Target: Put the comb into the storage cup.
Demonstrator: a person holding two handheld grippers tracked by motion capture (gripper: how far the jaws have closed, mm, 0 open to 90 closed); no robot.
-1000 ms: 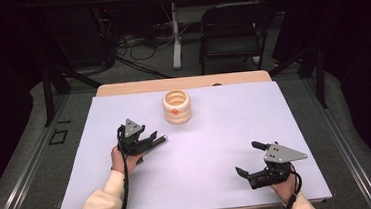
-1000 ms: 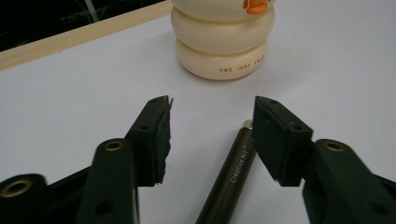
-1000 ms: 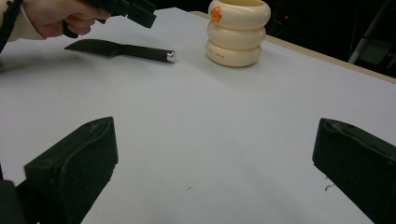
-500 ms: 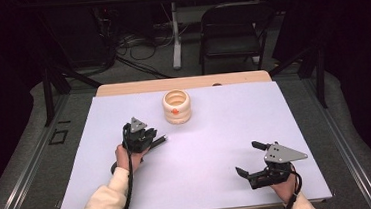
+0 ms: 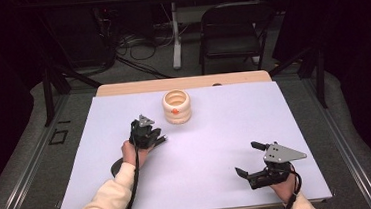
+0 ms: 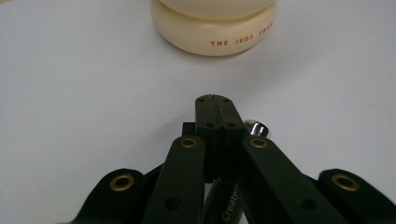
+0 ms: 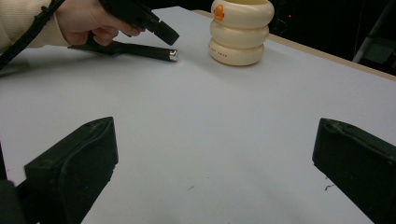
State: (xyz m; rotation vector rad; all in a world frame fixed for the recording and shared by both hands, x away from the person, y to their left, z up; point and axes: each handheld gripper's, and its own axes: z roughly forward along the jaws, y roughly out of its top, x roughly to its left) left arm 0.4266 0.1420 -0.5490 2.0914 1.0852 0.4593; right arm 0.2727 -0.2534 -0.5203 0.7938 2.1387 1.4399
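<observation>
the left gripper has just been closing and its jaws now stand pressed together, pad against pad, with nothing pinched between them. a black pen-like tool with a silver tip lies flat on the table under it, the tip showing just beside the shut jaws. the cream ribbed holder with an orange mark stands upright near, just beyond the jaws, apart from them. the right gripper hovers near the table's front right with its jaws spread wide and empty. the white table has a wooden far edge; beyond it are a dark room, a folding chair and floor cables.
</observation>
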